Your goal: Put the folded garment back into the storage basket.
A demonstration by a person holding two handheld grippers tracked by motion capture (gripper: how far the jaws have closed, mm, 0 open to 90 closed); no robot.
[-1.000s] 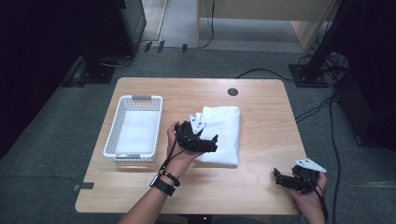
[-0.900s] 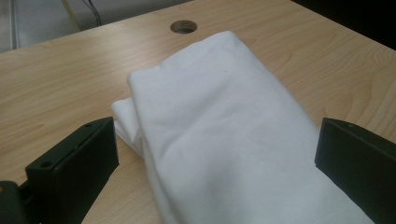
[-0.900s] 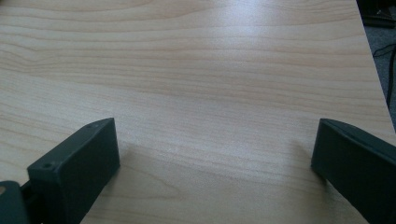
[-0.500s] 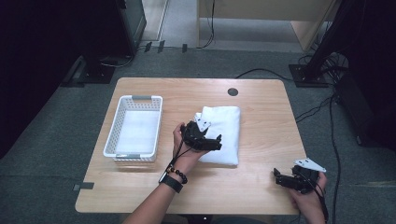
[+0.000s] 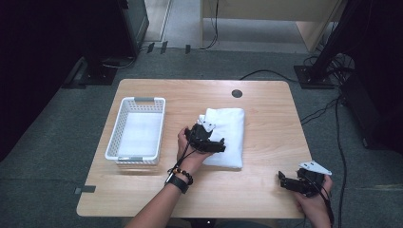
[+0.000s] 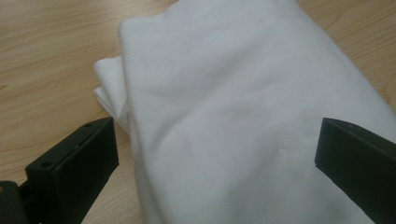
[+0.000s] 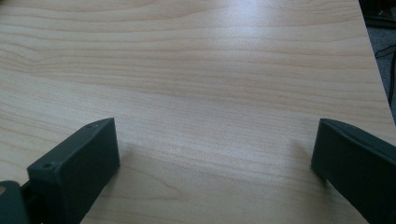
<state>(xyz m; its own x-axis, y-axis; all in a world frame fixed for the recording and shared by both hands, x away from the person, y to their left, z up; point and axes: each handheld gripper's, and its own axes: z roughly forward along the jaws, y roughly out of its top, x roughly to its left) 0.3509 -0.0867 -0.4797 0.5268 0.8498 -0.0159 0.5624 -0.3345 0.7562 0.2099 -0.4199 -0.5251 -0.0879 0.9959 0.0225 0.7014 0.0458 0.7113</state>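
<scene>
At the near right corner of the pale wood-grain worktop (image 5: 266, 180), the right gripper (image 5: 291, 183) rests low in a person's hand, its black jaws spread wide over bare board; the right gripper view shows nothing between them but streaked, faintly glossy laminate and, at the far right, the worktop's edge with dark floor beyond. Farther in, the left gripper (image 5: 215, 144) sits over the near left part of a folded white cloth (image 5: 230, 128), a soft rectangular stack lying at the middle of the worktop. Its blocky, matte jaws are also spread, one beside the cloth's left edge, the other over the fabric. The left gripper view brings out what the high view cannot: smooth, lightly creased weave and layered folds peeking out at the cloth's far left corner (image 6: 106, 84). To the left, well apart from the cloth, stands a white slotted plastic basket (image 5: 113, 142). Beyond, a round dark grommet (image 5: 237, 93) marks the far edge.
</scene>
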